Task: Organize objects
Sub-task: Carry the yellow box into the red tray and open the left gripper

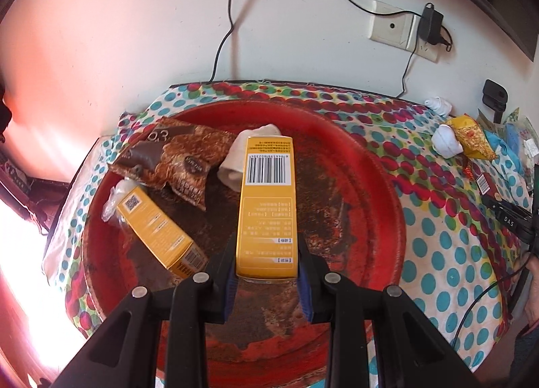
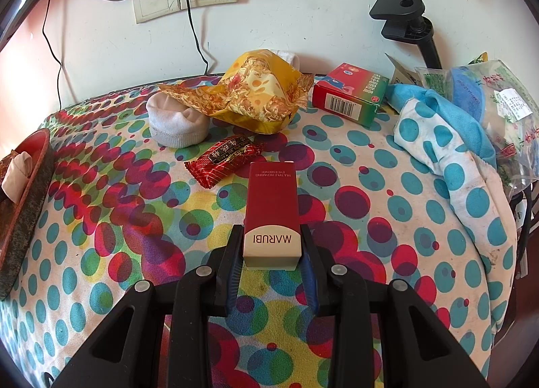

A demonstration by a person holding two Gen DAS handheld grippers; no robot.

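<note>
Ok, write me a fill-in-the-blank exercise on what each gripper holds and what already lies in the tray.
1. The left gripper is shut on a tall ____ box above the red tray.
2. The right gripper is shut on a red box printed with the word ____.
3. In the tray, beside the second yellow box, lies a ____ snack packet.

Missing words: yellow; MARUBI; brown
</note>
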